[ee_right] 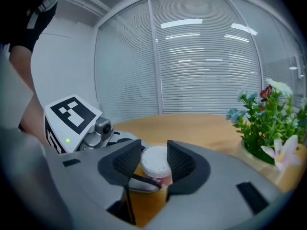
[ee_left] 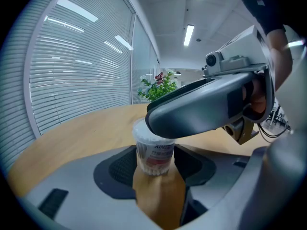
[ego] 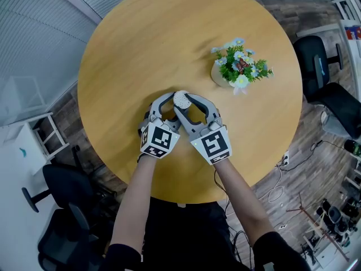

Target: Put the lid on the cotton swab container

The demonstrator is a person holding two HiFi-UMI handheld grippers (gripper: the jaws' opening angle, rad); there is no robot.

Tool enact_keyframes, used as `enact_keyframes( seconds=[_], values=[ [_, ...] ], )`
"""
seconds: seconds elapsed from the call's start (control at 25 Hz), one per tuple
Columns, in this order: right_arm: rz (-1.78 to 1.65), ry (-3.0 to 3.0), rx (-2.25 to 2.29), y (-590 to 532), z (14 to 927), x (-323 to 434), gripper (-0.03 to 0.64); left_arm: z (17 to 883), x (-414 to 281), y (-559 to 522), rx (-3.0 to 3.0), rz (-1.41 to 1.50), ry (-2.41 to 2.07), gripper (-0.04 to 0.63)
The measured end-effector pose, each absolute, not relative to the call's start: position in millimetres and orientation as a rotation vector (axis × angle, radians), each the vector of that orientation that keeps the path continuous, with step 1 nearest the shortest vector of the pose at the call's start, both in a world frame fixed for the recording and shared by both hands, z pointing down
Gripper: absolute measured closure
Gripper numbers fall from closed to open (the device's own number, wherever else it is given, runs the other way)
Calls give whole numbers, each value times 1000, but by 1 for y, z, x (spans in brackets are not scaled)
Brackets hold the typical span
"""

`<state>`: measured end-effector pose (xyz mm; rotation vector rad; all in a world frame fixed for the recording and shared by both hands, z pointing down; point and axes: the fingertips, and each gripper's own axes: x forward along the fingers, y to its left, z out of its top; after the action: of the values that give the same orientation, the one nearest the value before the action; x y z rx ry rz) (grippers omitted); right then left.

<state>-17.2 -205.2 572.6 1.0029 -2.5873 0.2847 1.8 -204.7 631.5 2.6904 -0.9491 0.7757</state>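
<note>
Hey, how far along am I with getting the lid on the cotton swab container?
Done: the lid looks seated on top of the container. In hand: the left gripper clamps the container; the right gripper brackets the lid, though whether it presses on it is unclear. Left: confirm the lid is snapped down, then let go with both grippers.

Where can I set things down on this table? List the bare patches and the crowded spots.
Bare: the far half of the table, left of the flower pot; the left side, between the left gripper and the rim; the right side, nearer than the pot. Crowded: near centre, where it and the right gripper flank the cotton swab container.
</note>
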Motion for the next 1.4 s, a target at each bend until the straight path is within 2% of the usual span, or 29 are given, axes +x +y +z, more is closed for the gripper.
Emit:
enact_keyframes(
  seconds=[0.48,0.64,1.04,1.4],
  values=[
    [231,-2590,1002,-204,568,-11,459,631,2,-203,2701,740,-932,353],
    [255,-2585,1012,-202,568,-6,459,635,7,-199,2710,753,-889,282],
    [384,-2560,1062,-188,555,11,452,627,5,-195,2719,697,-891,253],
    [424,-2508,963,-151,538,26,469,592,-42,-170,2643,690,-924,255]
  ],
)
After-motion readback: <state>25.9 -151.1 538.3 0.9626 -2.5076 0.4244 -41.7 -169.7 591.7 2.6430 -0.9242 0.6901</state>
